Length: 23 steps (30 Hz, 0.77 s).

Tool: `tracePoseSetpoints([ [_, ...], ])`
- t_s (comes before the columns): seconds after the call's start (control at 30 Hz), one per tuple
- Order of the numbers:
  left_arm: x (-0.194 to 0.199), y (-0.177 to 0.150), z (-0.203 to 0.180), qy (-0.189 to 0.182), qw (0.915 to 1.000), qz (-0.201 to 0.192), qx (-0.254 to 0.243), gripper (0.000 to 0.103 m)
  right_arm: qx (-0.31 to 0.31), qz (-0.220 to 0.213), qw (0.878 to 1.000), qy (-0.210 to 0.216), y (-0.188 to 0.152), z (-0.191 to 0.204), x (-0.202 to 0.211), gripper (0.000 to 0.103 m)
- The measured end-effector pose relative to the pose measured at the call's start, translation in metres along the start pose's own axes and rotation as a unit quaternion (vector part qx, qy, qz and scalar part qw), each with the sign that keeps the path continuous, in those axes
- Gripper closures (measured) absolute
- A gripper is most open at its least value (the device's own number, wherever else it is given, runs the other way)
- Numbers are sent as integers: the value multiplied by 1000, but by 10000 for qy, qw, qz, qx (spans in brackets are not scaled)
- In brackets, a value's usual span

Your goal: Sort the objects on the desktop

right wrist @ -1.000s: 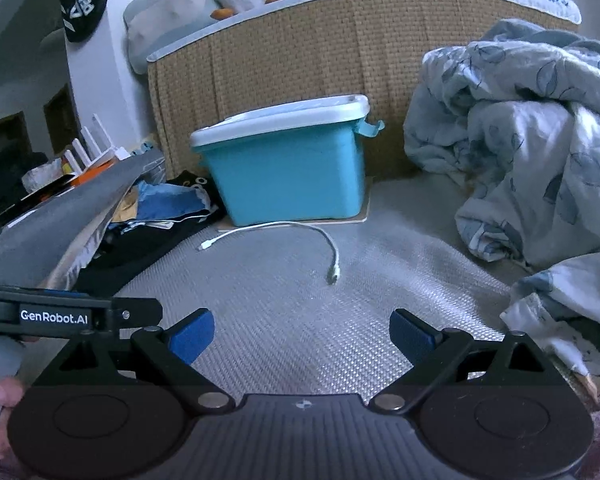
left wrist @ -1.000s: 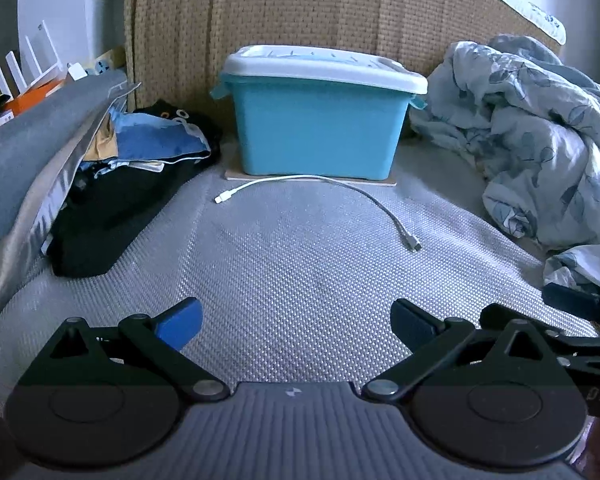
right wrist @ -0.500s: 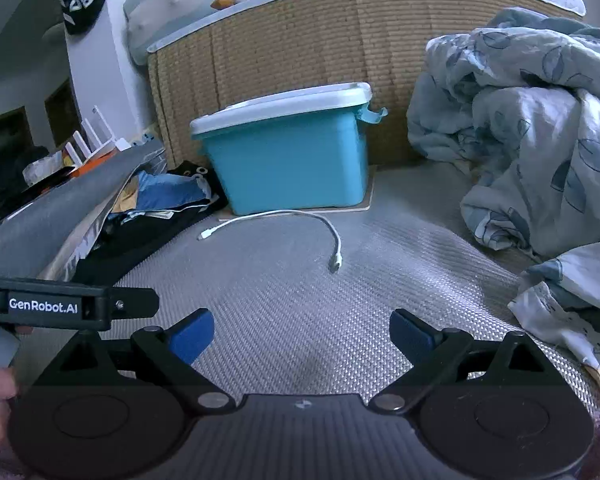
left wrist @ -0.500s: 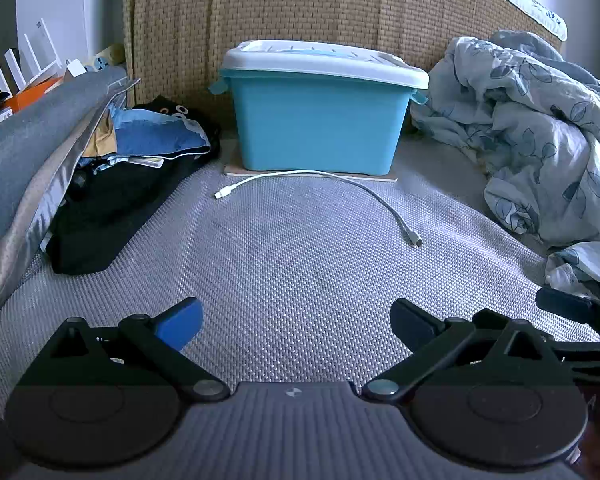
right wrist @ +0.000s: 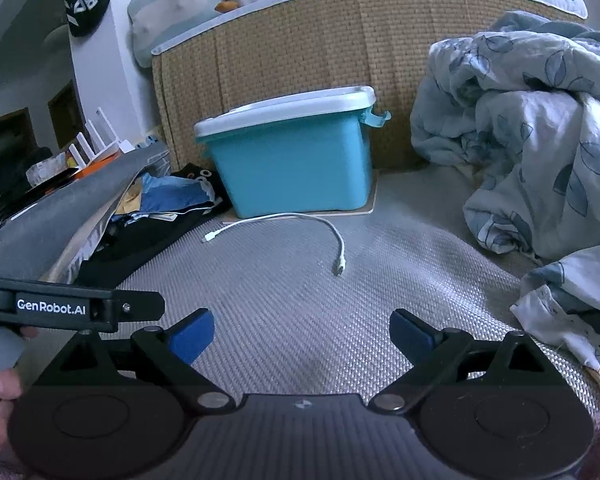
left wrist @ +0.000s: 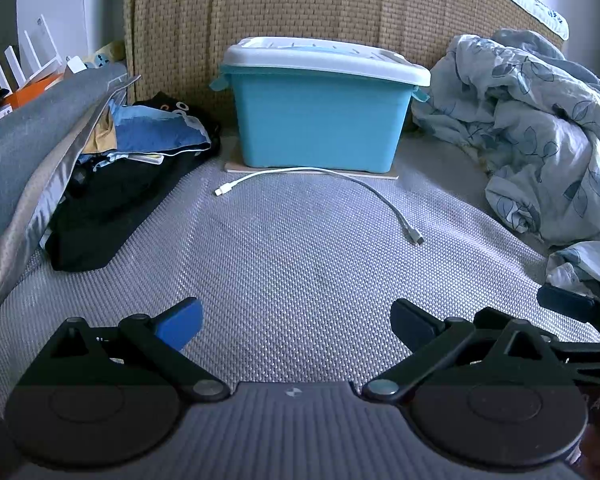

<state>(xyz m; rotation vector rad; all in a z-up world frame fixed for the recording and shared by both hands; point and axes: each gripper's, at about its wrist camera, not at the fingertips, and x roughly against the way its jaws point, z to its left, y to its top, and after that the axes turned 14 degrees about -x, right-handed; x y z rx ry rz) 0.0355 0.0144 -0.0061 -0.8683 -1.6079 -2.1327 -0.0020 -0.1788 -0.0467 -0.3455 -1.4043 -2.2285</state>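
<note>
Both grippers have edged nearer the cable and bin, left and right spread wide, empty; pickup comes next.

A grey woven mat carries a white cable, dark clothes and a floral quilt.

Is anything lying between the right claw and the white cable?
Nothing visible. Only bare grey mat lies between the open right claw and the white cable. The blue bin behind it has its lid shut.
</note>
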Motion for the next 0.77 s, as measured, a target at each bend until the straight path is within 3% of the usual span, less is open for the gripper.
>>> tracePoseSetpoints([
  [0.77,-2,0,1,-10,10000,24,6,0,-22,26,10000,3,1,-2,-1,6],
])
